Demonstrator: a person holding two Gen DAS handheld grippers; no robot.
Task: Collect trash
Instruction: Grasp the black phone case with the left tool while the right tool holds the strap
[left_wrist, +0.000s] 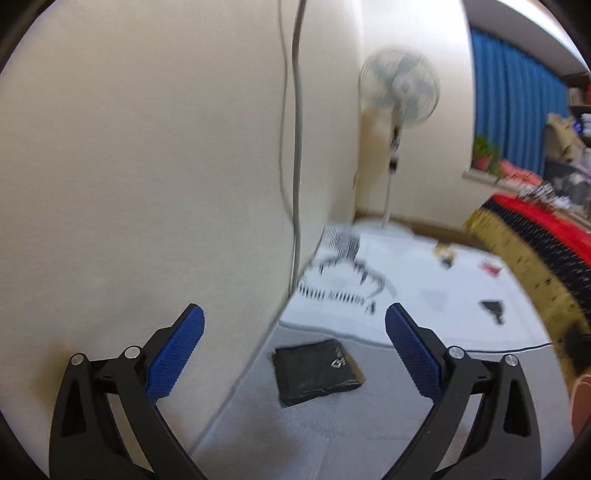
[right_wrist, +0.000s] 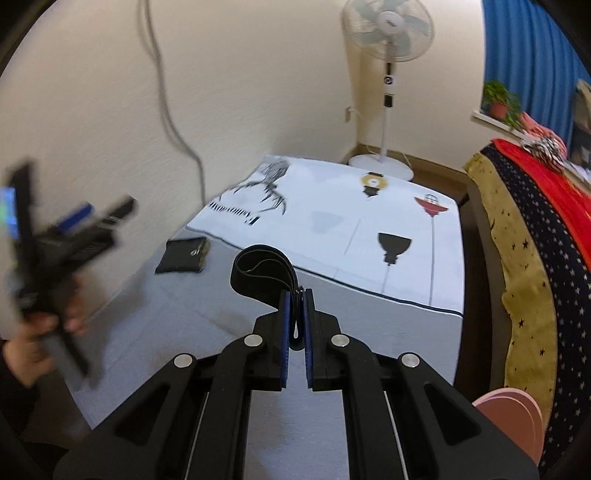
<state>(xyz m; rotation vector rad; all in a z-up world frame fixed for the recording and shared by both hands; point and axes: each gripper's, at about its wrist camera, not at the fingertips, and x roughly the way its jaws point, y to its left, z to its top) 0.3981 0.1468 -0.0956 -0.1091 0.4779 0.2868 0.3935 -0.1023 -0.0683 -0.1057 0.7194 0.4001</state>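
While clenched on the doubled end of a looped black strap (right_wrist: 258, 275), held it clear above the grey mat (right_wrist: 184, 306) with the right tongs (right_wrist: 297, 295). Left tongs (left_wrist: 294, 310) released, pads wide apart, nothing between. Ahead of and below that open gap, a shade right of centre: flat black packet (left_wrist: 316, 371) on the mat, just beside the wall (left_wrist: 147, 184). Longer side seemingly across the gap, slightly skewed. Judged nearer the left tongs, well off to the left of the right. Likely called for a forward, downward reach, pinching an edge.
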